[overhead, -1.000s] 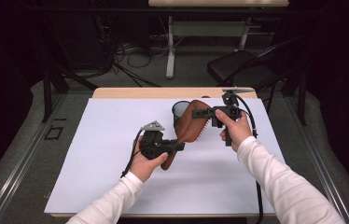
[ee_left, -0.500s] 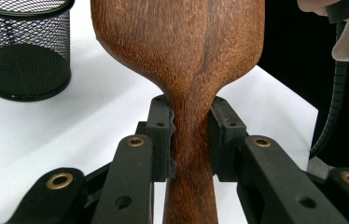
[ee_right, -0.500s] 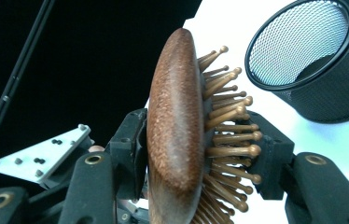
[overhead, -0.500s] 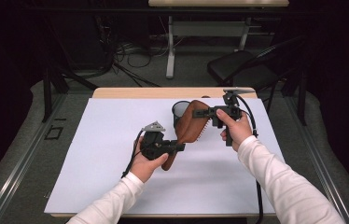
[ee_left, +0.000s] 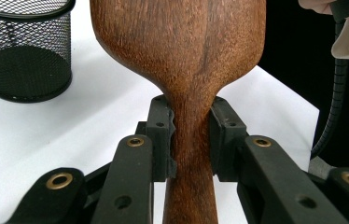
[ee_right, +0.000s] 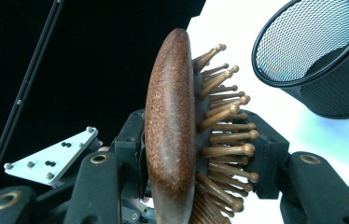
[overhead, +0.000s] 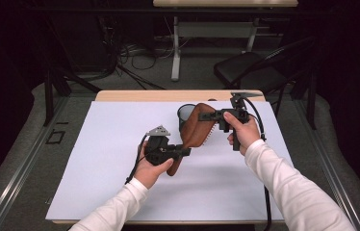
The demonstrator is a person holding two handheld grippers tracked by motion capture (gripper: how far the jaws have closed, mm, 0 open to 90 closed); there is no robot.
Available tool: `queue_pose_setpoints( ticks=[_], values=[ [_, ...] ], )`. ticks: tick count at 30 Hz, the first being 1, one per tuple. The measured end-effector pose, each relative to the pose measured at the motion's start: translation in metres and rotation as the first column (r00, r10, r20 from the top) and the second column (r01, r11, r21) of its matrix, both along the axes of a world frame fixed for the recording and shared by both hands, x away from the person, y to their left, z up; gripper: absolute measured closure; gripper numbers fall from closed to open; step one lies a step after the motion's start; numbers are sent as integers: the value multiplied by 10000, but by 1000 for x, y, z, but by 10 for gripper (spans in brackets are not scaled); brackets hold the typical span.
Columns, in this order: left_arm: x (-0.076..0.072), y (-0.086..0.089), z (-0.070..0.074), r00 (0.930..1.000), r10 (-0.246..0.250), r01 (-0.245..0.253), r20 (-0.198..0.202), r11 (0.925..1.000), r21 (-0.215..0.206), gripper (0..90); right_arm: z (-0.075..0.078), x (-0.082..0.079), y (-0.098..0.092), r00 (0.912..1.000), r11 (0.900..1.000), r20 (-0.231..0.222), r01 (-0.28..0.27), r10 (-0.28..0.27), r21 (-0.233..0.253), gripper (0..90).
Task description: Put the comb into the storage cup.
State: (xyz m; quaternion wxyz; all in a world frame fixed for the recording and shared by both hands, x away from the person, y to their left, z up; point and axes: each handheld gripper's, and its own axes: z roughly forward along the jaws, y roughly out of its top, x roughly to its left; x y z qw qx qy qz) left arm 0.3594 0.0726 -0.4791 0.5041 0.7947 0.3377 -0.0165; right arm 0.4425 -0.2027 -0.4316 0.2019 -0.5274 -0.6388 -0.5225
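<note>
A brown wooden hairbrush point(overhead: 198, 131) is held above the white table between both hands. My left gripper point(overhead: 184, 152) is shut on its narrow handle point(ee_left: 190, 135), just below where the head widens. My right gripper point(overhead: 208, 117) is shut on the brush head point(ee_right: 170, 135), one jaw on the smooth back and the other against the wooden bristle pins point(ee_right: 224, 140). A black mesh cup point(overhead: 186, 114) stands upright on the table just behind the brush, also seen as the mesh cup point(ee_left: 23, 49) and the mesh cup point(ee_right: 322, 56).
A white sheet point(overhead: 96, 159) covers most of the wooden table point(overhead: 135, 96). A black chair point(overhead: 245, 70) and a desk frame point(overhead: 175, 53) stand on the floor beyond the far edge, with cables point(overhead: 135, 57) lying there.
</note>
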Motion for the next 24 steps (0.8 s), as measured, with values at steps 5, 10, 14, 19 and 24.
queue_pose_setpoints(
  ticks=[5,10,14,19,24],
  values=[
    [-1,0,0,10000,20,-20,35,10000,9,727,-1,1,-1,9998,10000,-158,-81,82,50,491],
    [-1,1,0,10000,8,-8,65,10000,13,726,-2,1,-3,9992,9998,-368,-127,132,149,494],
    [-2,1,0,10000,27,-27,92,10000,4,725,-3,1,-3,9987,9997,-499,-95,105,204,497],
    [-2,2,0,9999,34,-35,167,10000,59,724,-4,2,-2,9983,9997,-576,-99,113,240,499],
    [-2,2,0,9998,68,-68,208,10000,17,721,-4,2,-3,9976,9995,-673,-113,132,288,500]
  ],
)
